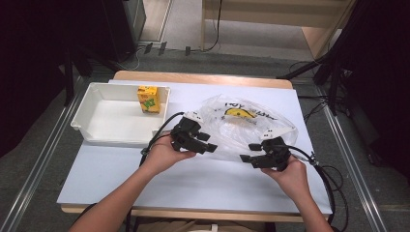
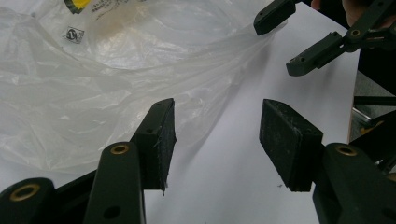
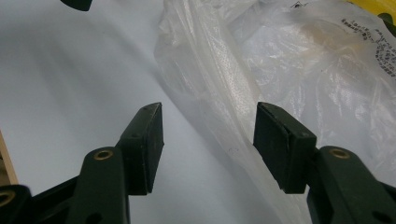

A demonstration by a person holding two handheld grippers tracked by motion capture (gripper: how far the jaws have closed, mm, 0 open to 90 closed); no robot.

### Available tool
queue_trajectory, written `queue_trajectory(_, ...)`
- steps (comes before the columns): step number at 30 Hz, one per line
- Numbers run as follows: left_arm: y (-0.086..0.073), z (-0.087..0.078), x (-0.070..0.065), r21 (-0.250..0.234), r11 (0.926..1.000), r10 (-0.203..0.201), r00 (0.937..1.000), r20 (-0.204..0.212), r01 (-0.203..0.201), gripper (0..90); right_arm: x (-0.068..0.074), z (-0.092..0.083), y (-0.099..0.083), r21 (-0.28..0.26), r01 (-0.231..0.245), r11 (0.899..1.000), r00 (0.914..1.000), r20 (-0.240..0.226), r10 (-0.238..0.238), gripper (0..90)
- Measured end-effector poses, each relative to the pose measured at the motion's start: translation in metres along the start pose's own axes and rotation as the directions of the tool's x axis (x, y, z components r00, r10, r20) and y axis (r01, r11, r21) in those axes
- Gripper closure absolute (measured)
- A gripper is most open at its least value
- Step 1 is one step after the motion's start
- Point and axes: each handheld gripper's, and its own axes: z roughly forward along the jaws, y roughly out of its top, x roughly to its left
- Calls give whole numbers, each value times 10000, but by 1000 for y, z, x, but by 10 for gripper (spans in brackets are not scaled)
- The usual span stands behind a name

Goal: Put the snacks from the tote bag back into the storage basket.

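Both your left gripper (image 1: 205, 145) and right gripper (image 1: 251, 158) gape empty at the near edge of the clear plastic bag (image 1: 244, 128); pinch shallowly and the slippery film could slide free.

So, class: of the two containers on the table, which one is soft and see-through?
The clear plastic bag beside both tools, crumpled with yellow print; the white tray is rigid and opaque.
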Motion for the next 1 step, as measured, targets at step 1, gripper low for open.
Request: queue_trajectory(1, 0, 0, 0, -38, 10000, 10, 10000, -18, -10, 464, 0, 0, 0, -2, -2, 10000, 10000, 1, 2, 440)
